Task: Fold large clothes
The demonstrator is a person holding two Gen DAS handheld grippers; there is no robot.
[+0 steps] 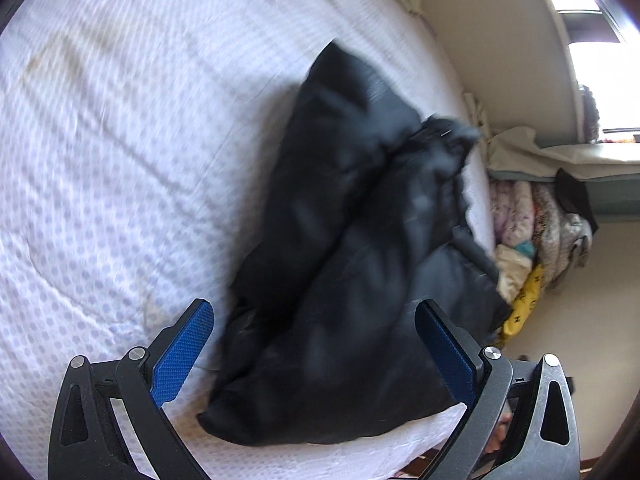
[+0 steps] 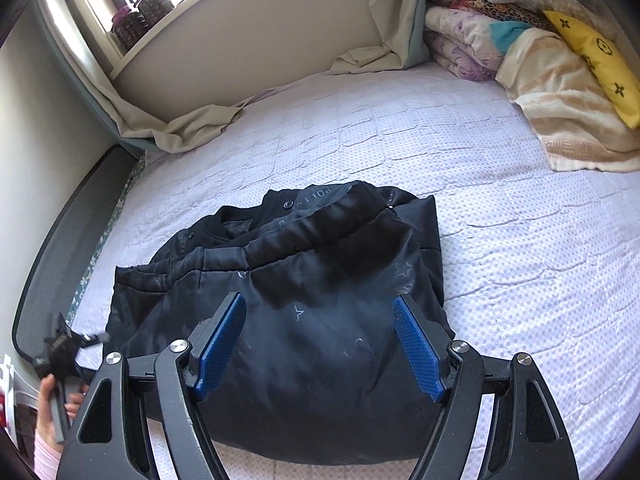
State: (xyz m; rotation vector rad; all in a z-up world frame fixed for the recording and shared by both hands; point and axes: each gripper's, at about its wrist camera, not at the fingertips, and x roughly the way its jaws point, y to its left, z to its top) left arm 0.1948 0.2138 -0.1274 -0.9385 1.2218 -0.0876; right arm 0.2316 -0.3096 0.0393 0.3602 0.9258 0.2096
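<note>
A large black padded jacket point(image 2: 304, 312) lies folded into a bundle on the white dotted bedspread point(image 2: 500, 208), near the bed's front edge. The right wrist view shows its collar and snaps at the far side. My right gripper point(image 2: 320, 312) hovers over the jacket's near part, jaws wide apart, blue pads point(image 2: 416, 352) clear of the cloth. In the blurred left wrist view the same jacket point(image 1: 344, 280) lies ahead, and my left gripper point(image 1: 314, 320) stands open above its near end, nothing pinched. In the right wrist view the left gripper point(image 2: 68, 346) is small and blurred at the lower left, in a hand.
Folded blankets, a striped towel and a yellow pillow point(image 2: 596, 60) are piled at the bed's far right corner. A beige sheet point(image 2: 200, 124) bunches along the wall under a window sill with jars point(image 2: 140, 16). The dark bed frame point(image 2: 60, 248) runs along the left.
</note>
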